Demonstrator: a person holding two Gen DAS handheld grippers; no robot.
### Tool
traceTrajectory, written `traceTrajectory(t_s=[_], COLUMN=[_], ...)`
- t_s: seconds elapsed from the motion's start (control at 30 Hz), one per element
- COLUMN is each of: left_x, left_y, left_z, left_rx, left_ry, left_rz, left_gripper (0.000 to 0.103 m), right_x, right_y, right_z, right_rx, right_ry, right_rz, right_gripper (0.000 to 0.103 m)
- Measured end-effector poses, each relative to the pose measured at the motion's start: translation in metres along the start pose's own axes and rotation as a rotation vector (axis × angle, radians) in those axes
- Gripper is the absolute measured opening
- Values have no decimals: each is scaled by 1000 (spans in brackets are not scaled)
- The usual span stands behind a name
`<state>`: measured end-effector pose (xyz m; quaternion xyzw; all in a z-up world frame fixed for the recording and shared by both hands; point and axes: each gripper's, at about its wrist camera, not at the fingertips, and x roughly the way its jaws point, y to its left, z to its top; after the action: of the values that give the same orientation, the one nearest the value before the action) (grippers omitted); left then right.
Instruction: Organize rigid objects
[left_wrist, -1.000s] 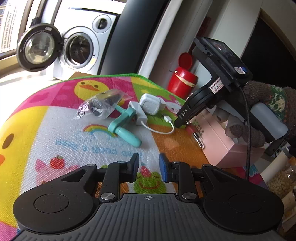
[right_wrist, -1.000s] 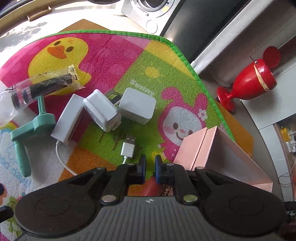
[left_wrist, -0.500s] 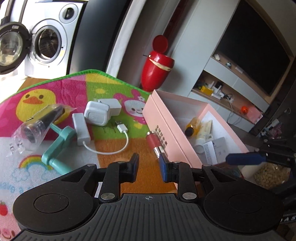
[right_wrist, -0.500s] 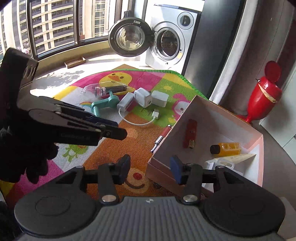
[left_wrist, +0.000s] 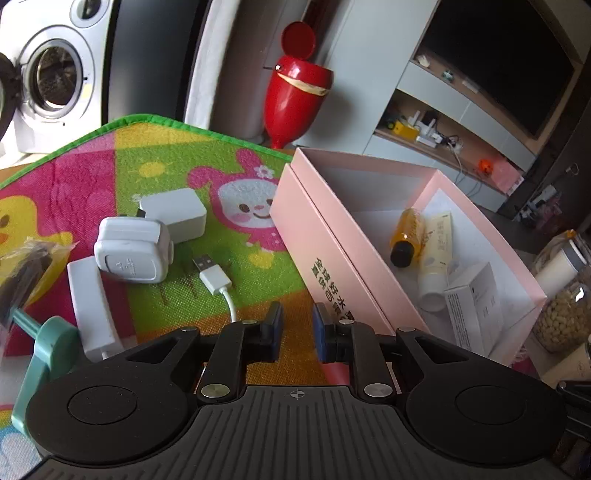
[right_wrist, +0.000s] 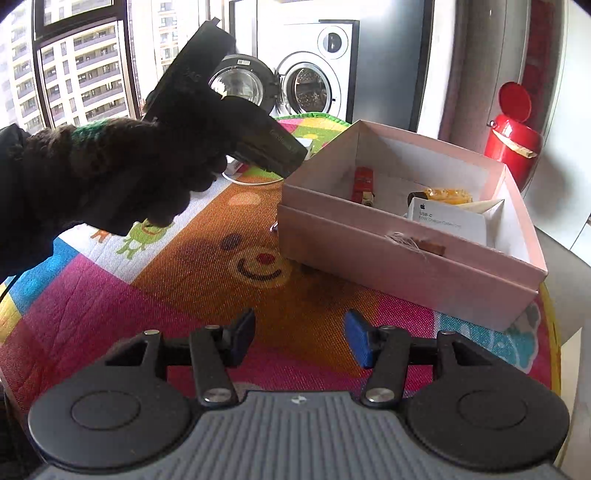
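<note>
While the right tongs (right_wrist: 299, 341) gape empty beside the box (right_wrist: 406, 254), the left tongs (left_wrist: 297, 330), slightly parted, hover near the cable (left_wrist: 218, 278), seemingly next to go.

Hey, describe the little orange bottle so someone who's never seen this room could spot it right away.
Find the open pink cardboard box at the edge of the colourful cartoon play mat. Inside it lies a small orange bottle with a black cap, beside a pale yellow tube. It is the only clear, amber-coloured item in the box.
</note>
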<state>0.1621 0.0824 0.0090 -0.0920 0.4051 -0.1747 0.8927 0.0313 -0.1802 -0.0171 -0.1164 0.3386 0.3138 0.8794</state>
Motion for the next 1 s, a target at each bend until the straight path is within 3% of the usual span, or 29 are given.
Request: traceTrajectory(t_s=[0.1, 0.23, 0.3, 0.33, 0.37, 0.43, 0.53, 0.63, 0.73, 0.87, 1.0], left_x=[-18, -38, -47, -51, -55, -68, -79, -78, -66, -46, -30], left_y=[-8, -7, -3, -2, -2, -6, -7, 14, 38, 54, 50], left_z=[-22, -44, -53, -55, -55, -54, -44, -29, -15, -5, 7], left_rx=[15, -22, -34, -35, -28, 26, 87, -28, -160, -221, -163], left_ry=[9, 43, 48, 44, 26, -50, -180, -240, -209, -203, -171], left_rz=[-9, -86, -108, -102, -75, 10, 175, 302, 351, 396, 442], left_gripper=[20, 20, 20, 20, 20, 20, 21, 21, 20, 26, 26], right_x=[14, 20, 27, 32, 35, 32, 23, 9, -1, 0, 1], right_y=[-1, 9, 25, 30, 32, 38, 37, 28, 19, 13, 13], right_z=[13, 25, 24, 23, 21, 18, 9, -8, -20, -27, -28], right_rx=[38, 78, 28, 3, -5, -21, -31, -32, 7, 43, 53], right_ry=[-34, -28, -24, -7, 14, 12, 21, 2, -17, -55, -60], right_rz=[11, 159, 105, 77, 69, 55, 45, -8, -38, -62, -87], right_gripper=[54, 57, 57, 49, 36, 20, 20, 20, 20, 27, 54])
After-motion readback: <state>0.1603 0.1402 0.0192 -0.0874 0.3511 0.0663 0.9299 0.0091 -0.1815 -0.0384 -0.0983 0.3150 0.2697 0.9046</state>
